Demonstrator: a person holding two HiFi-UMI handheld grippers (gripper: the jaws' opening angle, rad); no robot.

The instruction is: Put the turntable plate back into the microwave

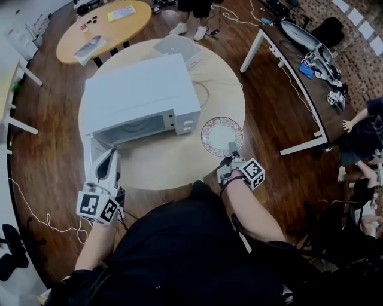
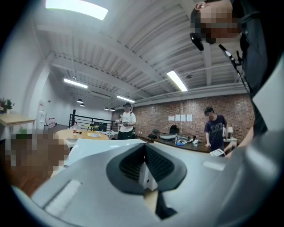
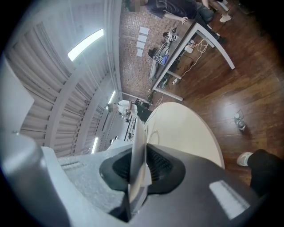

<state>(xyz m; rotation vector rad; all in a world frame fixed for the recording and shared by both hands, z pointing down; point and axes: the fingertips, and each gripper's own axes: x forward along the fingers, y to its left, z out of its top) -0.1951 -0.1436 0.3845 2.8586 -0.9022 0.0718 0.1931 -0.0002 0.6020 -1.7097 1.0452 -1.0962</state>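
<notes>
right gripper: fingers clamped on the near rim of the plate, which sits low over the table, just right of the microwave. the cavity opens to the plate's left. left gripper: fingers apparently pinching the open door.

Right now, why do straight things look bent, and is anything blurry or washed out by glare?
Head view: wide lens bows the room's edges; the microwave looks sharp. Left gripper view: beams curve, ceiling lights blow out, the left gripper is soft. Right gripper view: same bend, dark corners, the plate edge-on in the jaws is blurred.
</notes>
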